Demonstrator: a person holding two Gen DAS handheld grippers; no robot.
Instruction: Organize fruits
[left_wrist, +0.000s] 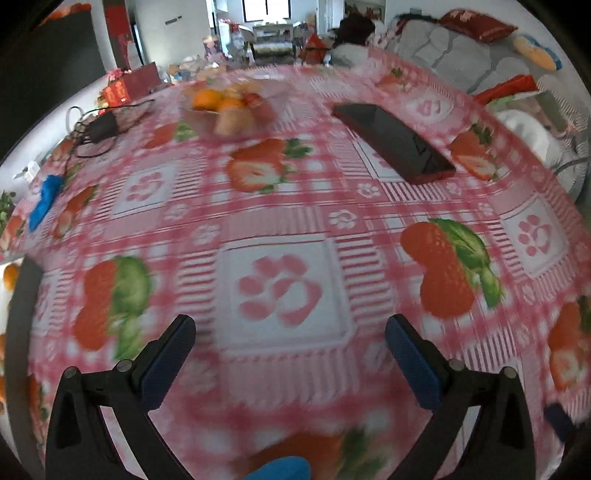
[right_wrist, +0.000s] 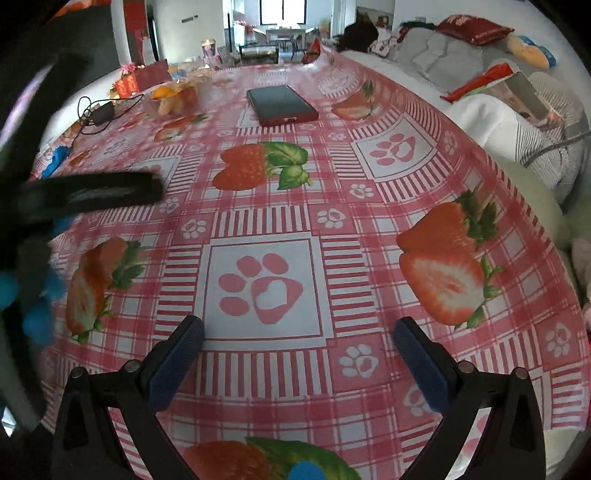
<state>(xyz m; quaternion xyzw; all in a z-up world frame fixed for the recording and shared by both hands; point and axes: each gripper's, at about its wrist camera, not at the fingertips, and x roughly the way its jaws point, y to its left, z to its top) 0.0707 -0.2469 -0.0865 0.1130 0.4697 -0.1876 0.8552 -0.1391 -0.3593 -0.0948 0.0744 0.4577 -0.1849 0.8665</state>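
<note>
Lying far beyond left claw (left_wrist: 290, 332), fruits (left_wrist: 225, 99)

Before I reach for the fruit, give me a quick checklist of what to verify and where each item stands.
1. Left gripper open and empty: ok.
2. Right gripper open and empty: ok.
3. Fruit in sight: ok, piled at the far left of the table, apparently in a clear dish.
4. Path to the fruit: ok, only bare tablecloth ahead; the phone lies to the right of the fruit.
5. Charger cable clear of the fruit: cannot tell, it lies close on the left.
6. Left view sharp enough to aim: not ok, blurred.
</note>
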